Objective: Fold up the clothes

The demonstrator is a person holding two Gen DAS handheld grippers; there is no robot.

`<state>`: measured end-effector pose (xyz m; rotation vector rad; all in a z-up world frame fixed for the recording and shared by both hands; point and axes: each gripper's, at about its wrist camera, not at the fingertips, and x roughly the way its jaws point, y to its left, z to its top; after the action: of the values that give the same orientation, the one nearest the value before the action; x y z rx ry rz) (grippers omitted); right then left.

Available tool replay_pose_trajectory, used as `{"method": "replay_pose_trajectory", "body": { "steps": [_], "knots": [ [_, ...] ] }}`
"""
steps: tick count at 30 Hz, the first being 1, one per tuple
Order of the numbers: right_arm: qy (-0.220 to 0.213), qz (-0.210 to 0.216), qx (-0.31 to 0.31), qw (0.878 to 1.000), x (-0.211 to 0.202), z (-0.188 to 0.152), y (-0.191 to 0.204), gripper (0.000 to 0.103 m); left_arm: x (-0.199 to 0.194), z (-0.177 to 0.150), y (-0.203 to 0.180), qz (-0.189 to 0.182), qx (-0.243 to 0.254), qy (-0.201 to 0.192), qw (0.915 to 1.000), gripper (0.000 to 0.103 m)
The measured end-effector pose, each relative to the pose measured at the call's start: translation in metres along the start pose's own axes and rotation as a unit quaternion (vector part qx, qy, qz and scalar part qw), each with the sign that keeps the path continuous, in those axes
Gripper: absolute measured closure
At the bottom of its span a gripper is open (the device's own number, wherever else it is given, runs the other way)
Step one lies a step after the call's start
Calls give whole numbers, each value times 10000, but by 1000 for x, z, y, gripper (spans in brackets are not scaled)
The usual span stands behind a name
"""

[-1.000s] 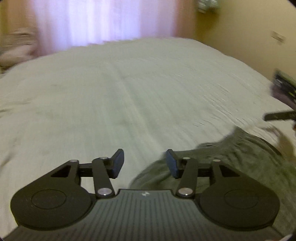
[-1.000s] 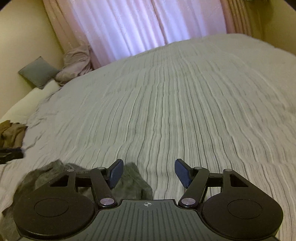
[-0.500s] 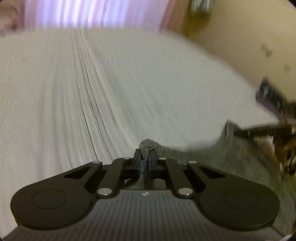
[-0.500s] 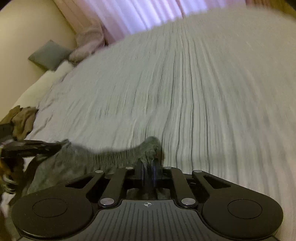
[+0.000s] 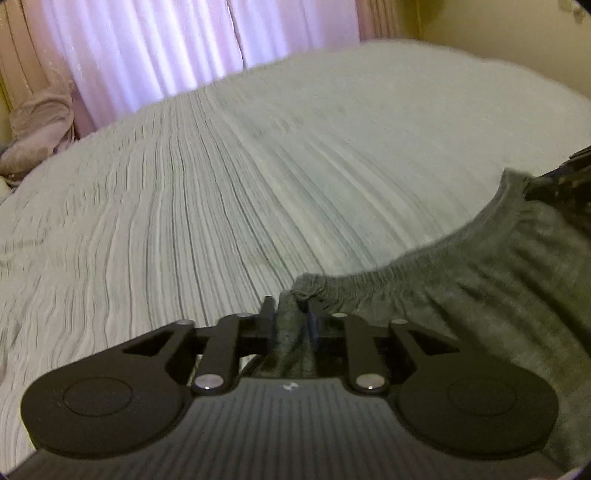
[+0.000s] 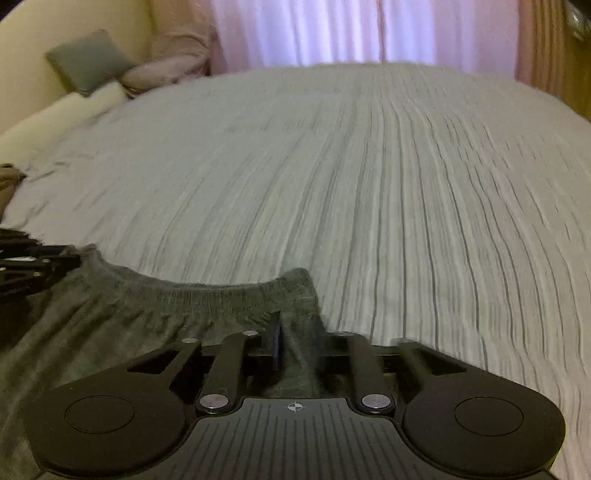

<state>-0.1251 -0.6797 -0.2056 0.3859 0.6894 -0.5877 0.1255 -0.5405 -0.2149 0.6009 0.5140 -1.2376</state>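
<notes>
Left gripper (image 5: 290,321) is pinched tight on one end of the elastic waistband of the grey garment (image 5: 517,295); the fabric bunches between its fingers. The waistband (image 5: 424,258) arcs from there up toward 2 o'clock in the left wrist view, above the striped bed (image 5: 221,203). The right gripper (image 6: 295,343) is clamped on the other waistband end, with cloth spreading out to 9 o'clock in its view and the other gripper showing at that edge. A grey cushion (image 6: 86,61) sits at 10 o'clock, pale curtains (image 6: 332,33) at 12, and a pinkish bundle (image 5: 40,125) at 10 in the left view.
</notes>
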Motion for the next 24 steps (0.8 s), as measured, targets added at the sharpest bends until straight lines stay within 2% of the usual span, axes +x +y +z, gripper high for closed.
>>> {"method": "replay_pose_trajectory", "body": {
  "steps": [1,3,4,6,7,8,9,10,11,13,16,17,18,19,20,21,22,23,24],
  "knots": [
    [-127,25,-35,9999,-7,0,-3,31,-6,1,8,-100,-207,-65,9997,70],
    [-378,81,-17,9993,-20,3,-10,31,-19,2,29,-403,-651,-200,9969,70],
    [-475,93,32,9988,-23,5,-14,31,-18,2,31,-480,-647,-126,9967,72],
    [-618,161,73,9979,-22,7,-18,31,-14,4,32,-617,-582,58,9964,79],
    [-553,160,24,9983,-16,7,-15,31,-11,5,28,-572,-334,214,9976,84],
    [-481,152,-62,9987,-9,8,-11,32,-7,6,23,-512,-59,378,9980,95],
    [-394,120,-232,9989,-1,8,-4,39,-3,6,20,-291,221,425,9984,99],
    [-267,95,-400,9988,8,6,1,82,-4,5,22,-253,150,344,9990,99],
    [-128,102,-481,9987,17,5,6,96,-6,5,24,-240,36,250,9994,100],
    [-223,34,-445,9988,25,1,9,96,-9,8,35,-228,-245,13,9994,101],
    [-632,9,-237,9977,19,1,4,97,-7,14,38,18,-310,-364,9989,100],
    [-724,-6,-173,9972,18,1,2,97,-4,15,37,128,-256,-371,9989,99],
    [-727,-57,-165,9972,20,1,1,97,3,13,31,246,-57,-208,9995,98],
    [-612,-145,-209,9978,28,1,5,96,12,10,24,364,160,-26,9992,98],
    [-347,-245,-308,9986,39,0,9,87,20,8,18,482,377,157,9980,96],
    [-154,-371,-374,9985,46,-2,12,78,7,3,23,546,299,175,9979,95],
    [-159,-567,-353,9976,47,-5,13,50,-8,-3,29,603,185,171,9979,94],
    [-285,-769,-275,9963,40,-7,14,33,-23,-8,36,660,70,168,9977,91],
    [-407,-869,-148,9953,27,-9,10,33,-39,-13,42,717,-44,165,9973,85]
  ]
}}
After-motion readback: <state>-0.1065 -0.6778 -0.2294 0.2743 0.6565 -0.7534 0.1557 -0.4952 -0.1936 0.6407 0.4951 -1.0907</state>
